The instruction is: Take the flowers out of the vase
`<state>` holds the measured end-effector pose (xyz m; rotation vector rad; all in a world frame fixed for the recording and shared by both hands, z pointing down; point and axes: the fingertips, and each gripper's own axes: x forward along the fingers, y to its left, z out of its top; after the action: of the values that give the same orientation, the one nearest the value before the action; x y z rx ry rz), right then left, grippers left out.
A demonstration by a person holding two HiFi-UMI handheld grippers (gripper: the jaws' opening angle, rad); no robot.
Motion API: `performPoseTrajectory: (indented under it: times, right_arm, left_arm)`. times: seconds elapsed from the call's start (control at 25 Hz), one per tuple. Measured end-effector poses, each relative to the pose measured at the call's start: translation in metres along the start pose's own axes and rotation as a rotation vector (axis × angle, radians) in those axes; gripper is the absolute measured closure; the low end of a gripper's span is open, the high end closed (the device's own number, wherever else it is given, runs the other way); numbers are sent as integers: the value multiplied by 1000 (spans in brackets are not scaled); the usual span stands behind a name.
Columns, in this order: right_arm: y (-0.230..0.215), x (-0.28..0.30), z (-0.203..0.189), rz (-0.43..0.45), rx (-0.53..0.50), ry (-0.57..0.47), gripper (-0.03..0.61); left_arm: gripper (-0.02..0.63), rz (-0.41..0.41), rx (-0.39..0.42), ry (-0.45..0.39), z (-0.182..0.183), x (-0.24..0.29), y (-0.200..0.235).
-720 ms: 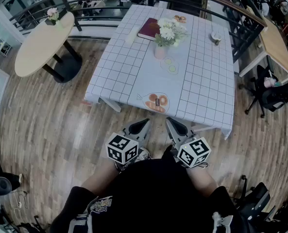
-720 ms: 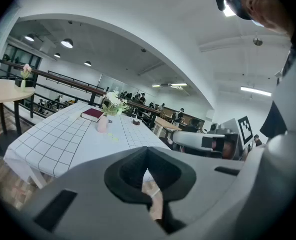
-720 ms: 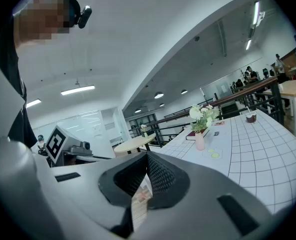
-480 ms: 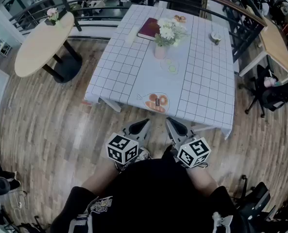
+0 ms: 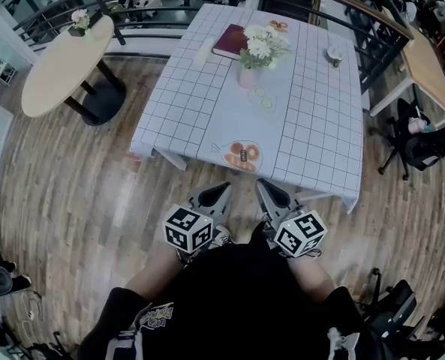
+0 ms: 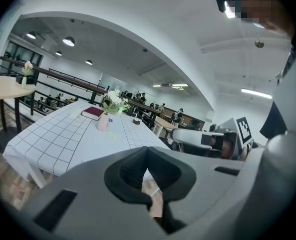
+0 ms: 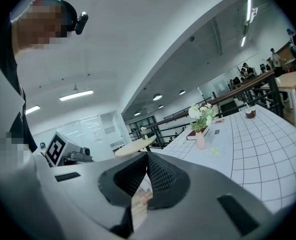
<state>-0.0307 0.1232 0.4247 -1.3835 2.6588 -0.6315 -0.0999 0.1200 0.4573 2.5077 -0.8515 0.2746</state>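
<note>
White and pale flowers (image 5: 260,46) stand in a small pink vase (image 5: 248,77) on the far half of the checked table (image 5: 312,126). The same vase (image 6: 103,121) and flowers (image 6: 113,100) show small and far in the left gripper view, and again as flowers (image 7: 203,113) above the vase (image 7: 201,140) in the right gripper view. My left gripper (image 5: 224,190) and right gripper (image 5: 261,187) are held close to my body, short of the table's near edge. Both are shut with nothing between the jaws.
A plate of food (image 5: 242,156) lies near the table's front edge. A dark red book (image 5: 230,43), a cup (image 5: 333,56) and a small dish with green slices (image 5: 263,99) sit farther back. A round wooden table (image 5: 61,66) stands left; chairs (image 5: 421,145) stand right.
The view has drifted slightly; the table sits a touch higher in frame. Both grippers stay shut in the same place.
</note>
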Motion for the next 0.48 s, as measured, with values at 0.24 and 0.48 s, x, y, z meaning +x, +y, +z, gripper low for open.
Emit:
performPoseTrajectory:
  times: [0.24,0.48]
  right_arm:
    - [-7,2,10,4,-19,-4,557]
    - [-22,7,18,17,-21,19,557]
  left_arm:
    - [606,-8,-31,-10,2,9,0]
    - [606,7,-52,-23,11,20,2]
